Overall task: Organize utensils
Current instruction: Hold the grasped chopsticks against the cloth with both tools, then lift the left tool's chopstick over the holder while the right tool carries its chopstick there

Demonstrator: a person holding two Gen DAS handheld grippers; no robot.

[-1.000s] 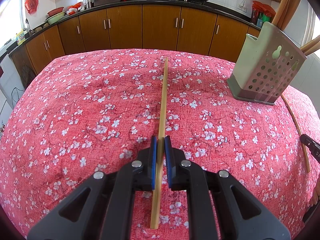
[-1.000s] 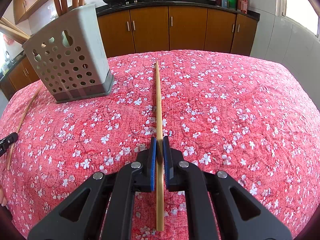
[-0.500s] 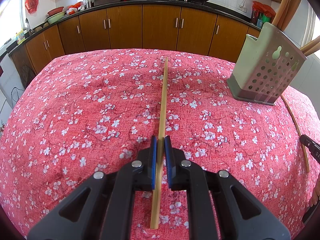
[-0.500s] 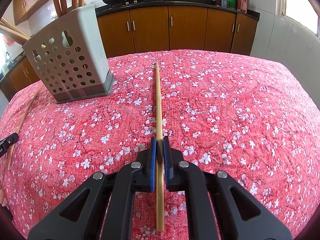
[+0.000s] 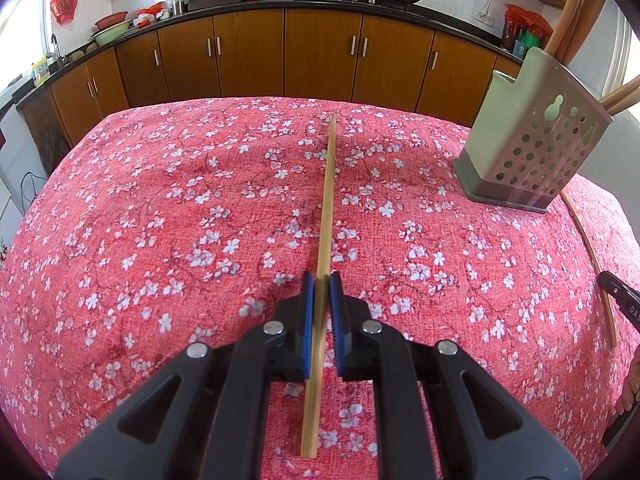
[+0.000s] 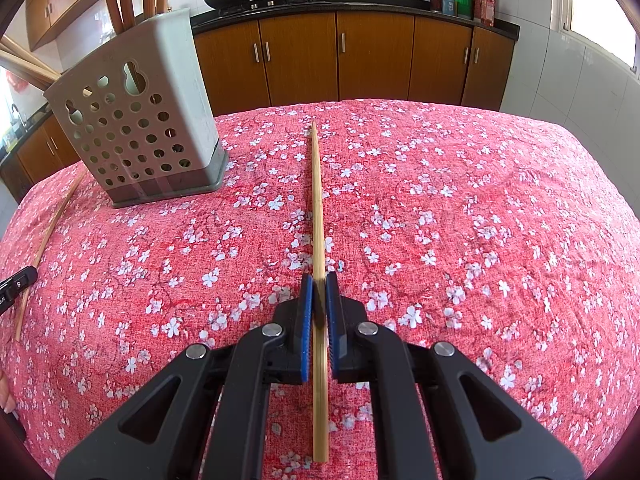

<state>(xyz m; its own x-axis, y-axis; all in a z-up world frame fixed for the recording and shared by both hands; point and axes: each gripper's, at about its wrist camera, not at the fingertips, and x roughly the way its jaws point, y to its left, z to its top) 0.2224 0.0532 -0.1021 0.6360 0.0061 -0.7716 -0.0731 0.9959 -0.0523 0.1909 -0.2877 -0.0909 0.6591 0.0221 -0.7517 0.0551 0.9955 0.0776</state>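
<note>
A pale bamboo chopstick point(image 5: 326, 208) runs straight away from me over the red flowered tablecloth, and my left gripper point(image 5: 321, 280) is shut on it near its close end. A second bamboo chopstick point(image 6: 317, 208) is clamped the same way in my right gripper point(image 6: 319, 278). The grey perforated utensil holder point(image 5: 528, 152) stands upright to the right of the left gripper and to the left of the right one point(image 6: 140, 128). Wooden handles stick out of its top. Whether either chopstick rests on the cloth or hangs just above it, I cannot tell.
The table's cloth point(image 5: 160, 220) drops off at the far edge toward brown kitchen cabinets point(image 5: 320, 52). In each view the other gripper's black tip point(image 5: 620, 300) point(image 6: 16, 284) and its chopstick show at the side. Part of a hand point(image 5: 632, 384) is at the right edge.
</note>
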